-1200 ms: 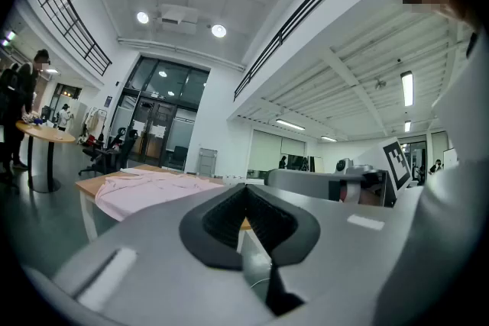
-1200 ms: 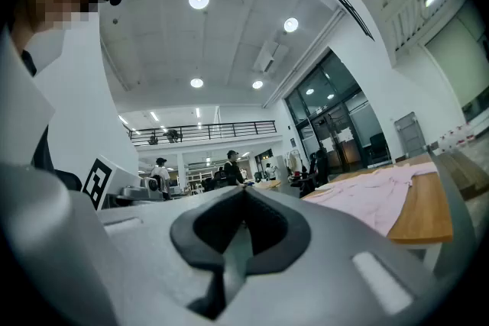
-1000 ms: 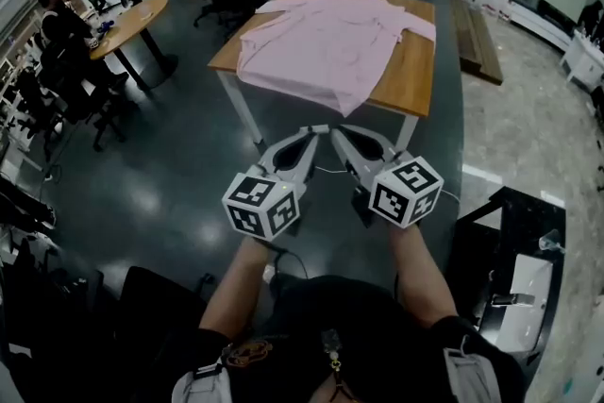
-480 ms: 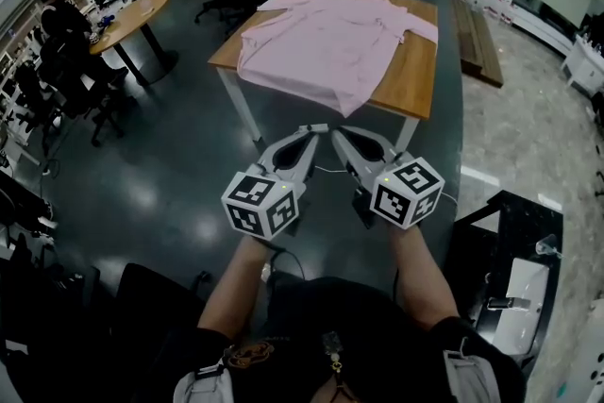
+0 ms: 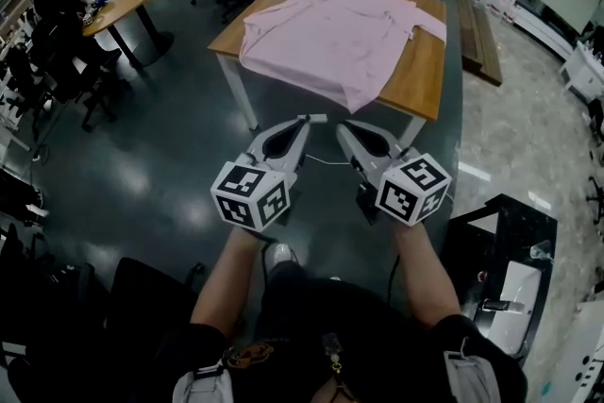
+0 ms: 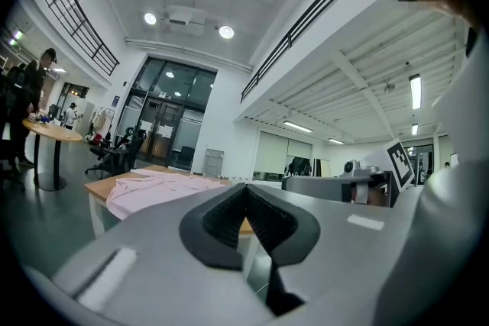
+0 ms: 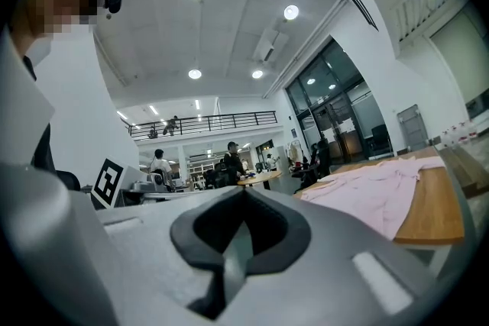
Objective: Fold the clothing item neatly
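A wooden table [image 5: 427,75] with white legs stands on a dark, shiny floor [image 5: 160,156]. A pink shirt [image 5: 330,33] lies spread flat on it and covers most of the top, leaving a bare strip of wood along the right side. The shirt's near edge hangs a little over the table's front edge.

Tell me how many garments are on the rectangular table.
1: a pink shirt spread across the wooden table, one corner hanging over the near edge. Anything underneath it would be hidden.
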Demonstrator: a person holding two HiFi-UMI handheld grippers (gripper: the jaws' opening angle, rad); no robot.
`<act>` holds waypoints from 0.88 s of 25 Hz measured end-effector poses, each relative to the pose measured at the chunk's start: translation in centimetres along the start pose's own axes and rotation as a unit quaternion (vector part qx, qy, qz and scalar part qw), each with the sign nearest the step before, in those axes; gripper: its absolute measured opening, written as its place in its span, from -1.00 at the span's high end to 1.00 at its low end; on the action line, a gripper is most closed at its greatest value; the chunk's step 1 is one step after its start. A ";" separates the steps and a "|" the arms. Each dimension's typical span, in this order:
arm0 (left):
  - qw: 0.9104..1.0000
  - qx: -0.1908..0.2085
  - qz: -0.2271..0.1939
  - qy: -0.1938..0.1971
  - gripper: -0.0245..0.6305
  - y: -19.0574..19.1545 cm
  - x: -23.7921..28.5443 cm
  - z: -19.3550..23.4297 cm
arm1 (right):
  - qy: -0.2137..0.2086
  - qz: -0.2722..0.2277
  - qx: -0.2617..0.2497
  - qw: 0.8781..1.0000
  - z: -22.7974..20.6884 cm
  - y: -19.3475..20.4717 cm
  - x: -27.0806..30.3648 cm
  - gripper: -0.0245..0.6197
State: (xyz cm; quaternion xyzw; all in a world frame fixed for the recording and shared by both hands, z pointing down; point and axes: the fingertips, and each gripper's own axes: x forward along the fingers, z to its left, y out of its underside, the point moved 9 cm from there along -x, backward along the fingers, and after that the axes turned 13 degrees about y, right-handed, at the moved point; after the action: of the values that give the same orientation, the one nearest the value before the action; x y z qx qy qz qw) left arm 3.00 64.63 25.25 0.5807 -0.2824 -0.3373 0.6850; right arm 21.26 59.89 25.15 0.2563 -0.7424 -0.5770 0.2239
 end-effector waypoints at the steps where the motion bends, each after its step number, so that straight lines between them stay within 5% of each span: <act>1: 1.000 -0.001 -0.001 0.001 0.90 -0.2 -0.1 1.0 | 0.003 0.001 -0.001 1.000 0.1 0.0 0.8 0.91; 22: 0.996 -0.037 0.017 0.076 0.90 -1.1 0.4 22.2 | 0.124 0.019 -0.004 0.992 -0.1 0.7 18.4 0.91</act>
State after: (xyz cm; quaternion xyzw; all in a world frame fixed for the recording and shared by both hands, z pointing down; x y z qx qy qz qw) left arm -14.15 50.75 27.86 0.5737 -0.2266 -0.2903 0.7316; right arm 7.07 48.23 26.51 0.3111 -0.7110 -0.5397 0.3260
